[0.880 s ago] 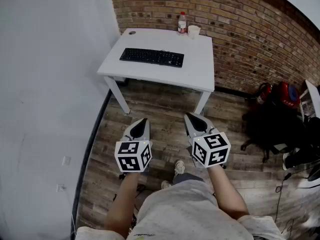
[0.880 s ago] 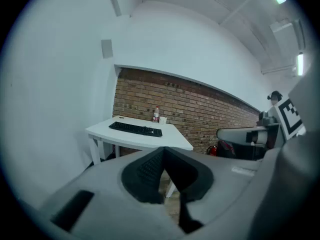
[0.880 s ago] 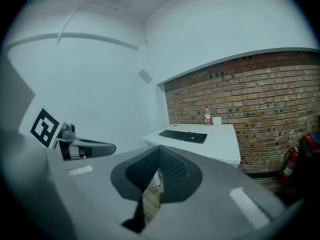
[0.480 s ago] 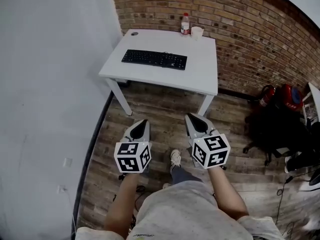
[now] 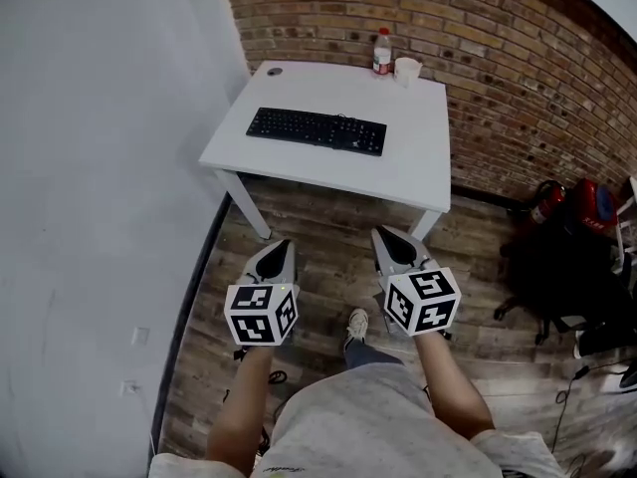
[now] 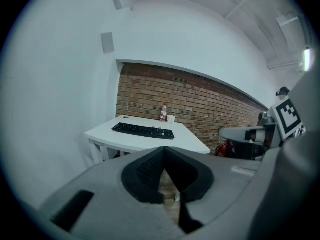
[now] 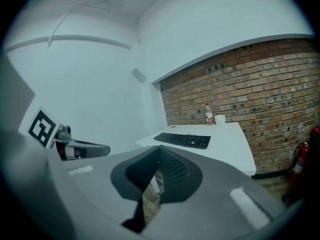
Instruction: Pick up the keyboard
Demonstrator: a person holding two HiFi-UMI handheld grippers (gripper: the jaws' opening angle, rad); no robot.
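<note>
A black keyboard (image 5: 317, 129) lies flat on a white table (image 5: 398, 172) against a brick wall; it also shows in the left gripper view (image 6: 143, 130) and the right gripper view (image 7: 182, 139). Both grippers hang over the wooden floor, well short of the table's near edge. My left gripper (image 5: 282, 247) is shut with nothing in it. My right gripper (image 5: 383, 235) is also shut and empty. Their tips meet in the gripper views (image 6: 163, 149) (image 7: 158, 147).
A water bottle (image 5: 381, 52) and a white cup (image 5: 406, 69) stand at the table's back edge, a small round object (image 5: 274, 70) at its back left corner. A white wall runs along the left. A dark chair (image 5: 567, 267) and red extinguishers (image 5: 594, 204) sit at the right.
The table and keyboard have come closer and sit lower in the head view as the person steps forward. Both grippers keep their pose and stay shut.
</note>
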